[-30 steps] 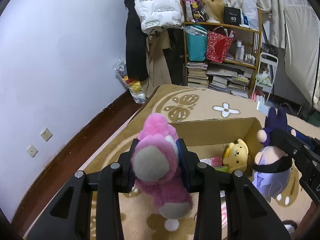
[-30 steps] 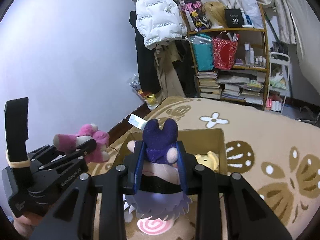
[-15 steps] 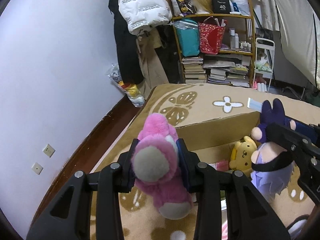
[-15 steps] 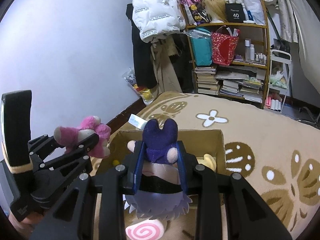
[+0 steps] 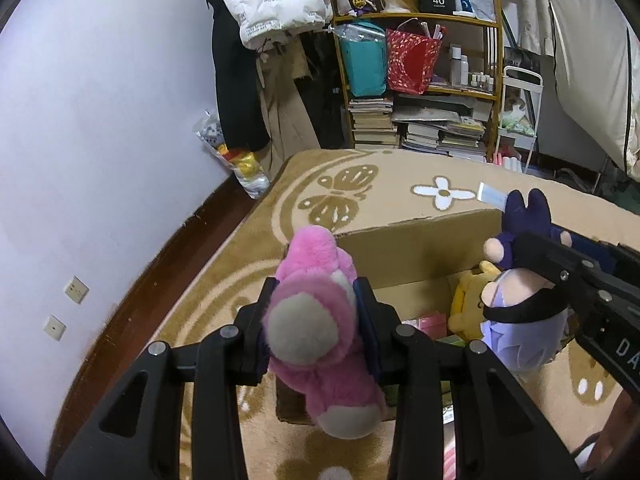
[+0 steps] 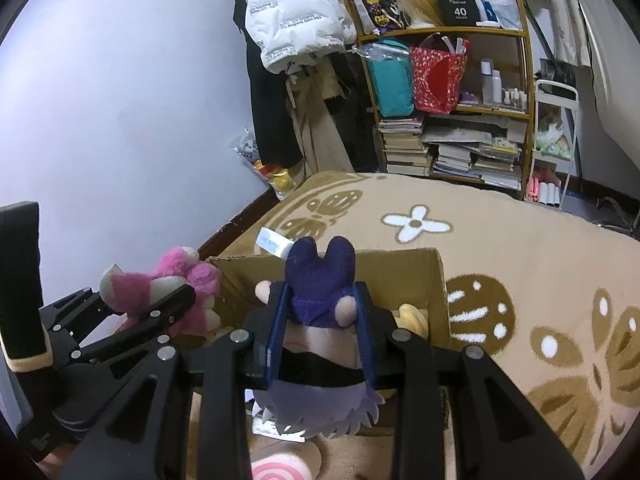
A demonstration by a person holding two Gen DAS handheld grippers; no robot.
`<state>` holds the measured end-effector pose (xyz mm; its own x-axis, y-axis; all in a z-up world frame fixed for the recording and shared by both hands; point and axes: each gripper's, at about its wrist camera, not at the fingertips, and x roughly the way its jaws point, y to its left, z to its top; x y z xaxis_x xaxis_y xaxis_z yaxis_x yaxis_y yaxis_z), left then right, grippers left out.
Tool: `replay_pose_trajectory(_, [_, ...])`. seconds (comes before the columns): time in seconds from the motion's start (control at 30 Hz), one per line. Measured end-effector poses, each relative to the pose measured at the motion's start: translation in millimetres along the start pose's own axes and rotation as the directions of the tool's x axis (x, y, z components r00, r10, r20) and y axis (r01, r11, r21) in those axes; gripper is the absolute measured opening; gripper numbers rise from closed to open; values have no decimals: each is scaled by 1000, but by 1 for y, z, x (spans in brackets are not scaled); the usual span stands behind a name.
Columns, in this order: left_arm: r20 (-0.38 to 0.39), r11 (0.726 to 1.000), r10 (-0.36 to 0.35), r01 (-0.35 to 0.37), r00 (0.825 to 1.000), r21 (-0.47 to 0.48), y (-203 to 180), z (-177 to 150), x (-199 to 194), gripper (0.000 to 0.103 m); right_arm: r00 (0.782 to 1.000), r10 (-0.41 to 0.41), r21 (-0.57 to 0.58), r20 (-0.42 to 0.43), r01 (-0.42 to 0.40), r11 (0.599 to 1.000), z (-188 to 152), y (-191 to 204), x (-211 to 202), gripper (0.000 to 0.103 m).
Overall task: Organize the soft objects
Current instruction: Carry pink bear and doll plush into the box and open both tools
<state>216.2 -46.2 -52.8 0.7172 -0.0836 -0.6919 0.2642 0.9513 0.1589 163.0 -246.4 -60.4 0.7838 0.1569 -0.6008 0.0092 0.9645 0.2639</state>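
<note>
Your left hand-held gripper [image 5: 316, 316] pinching pink plush [image 5: 320, 320] above cardboard box [image 5: 416, 252] near edge, your right hand-held gripper [image 6: 320, 320] clamping purple-hatted doll [image 6: 320, 344] over box, yellow plush [image 5: 468, 304] inside, bookshelf [image 5: 424, 80] beyond rug [image 5: 352, 184].

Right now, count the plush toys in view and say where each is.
3: pink plush in the left gripper, purple plush in the right gripper, yellow plush inside the cardboard box. Others may be hidden.

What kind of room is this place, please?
Probably a lived-in bedroom or living room at home. A patterned beige carpet covers the floor, a white puffer jacket hangs by the wall, and a wooden shelf holds bags and stacked books.
</note>
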Motion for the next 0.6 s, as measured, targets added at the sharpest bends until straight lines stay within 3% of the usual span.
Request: replay_pose_trajectory(0.6, [-61, 1000, 2, -3, 998, -12, -1, -10, 20, 37, 999, -23, 43, -23, 24, 999, -7, -11, 15, 35])
